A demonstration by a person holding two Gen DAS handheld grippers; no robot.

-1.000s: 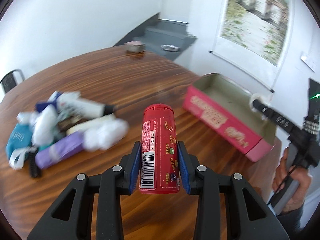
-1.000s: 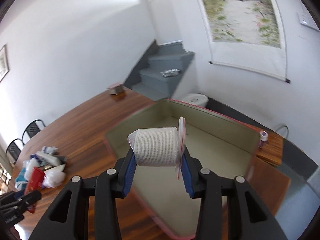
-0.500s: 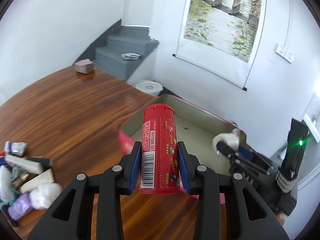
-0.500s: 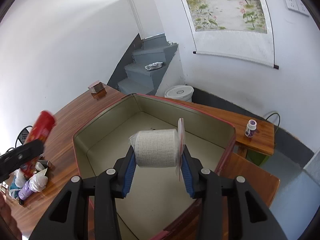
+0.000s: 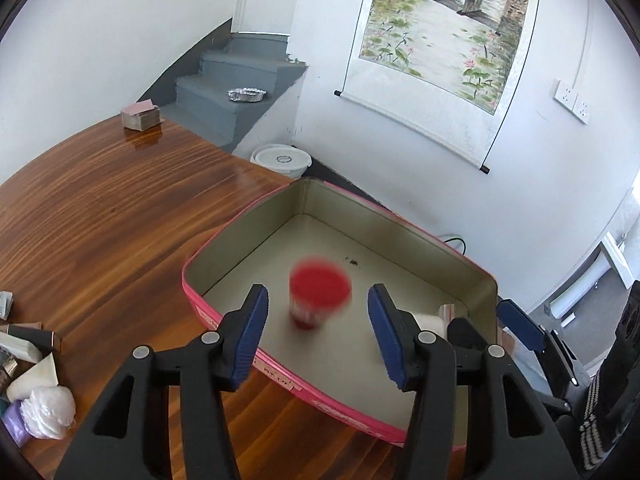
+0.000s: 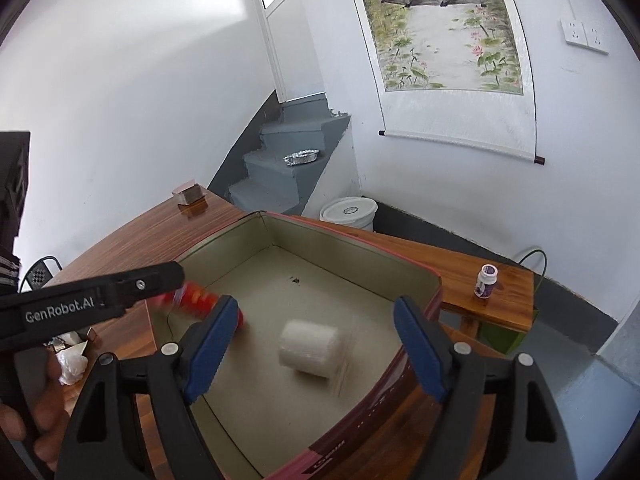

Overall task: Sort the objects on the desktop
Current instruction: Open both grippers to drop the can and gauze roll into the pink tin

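A pink tin box (image 5: 280,372) with a beige inside (image 6: 280,268) sits on the wooden table. My left gripper (image 5: 318,330) is open above its near wall; a red tube (image 5: 319,294), blurred, is falling between the fingers into the box. It also shows blurred in the right wrist view (image 6: 200,300). My right gripper (image 6: 312,344) is open over the box; the white gauze roll (image 6: 310,348), blurred, is below it inside the box and shows partly in the left wrist view (image 5: 430,322).
A pile of small items (image 5: 36,384) lies on the table at the left. A small card stack (image 5: 141,115) sits at the far table edge. A small bottle (image 6: 486,280) stands on a side shelf. A white bucket (image 5: 281,159) stands on the floor.
Both grippers opened over the box. The red tube left the left gripper and the gauze roll left the right one; both are dropping into the box.
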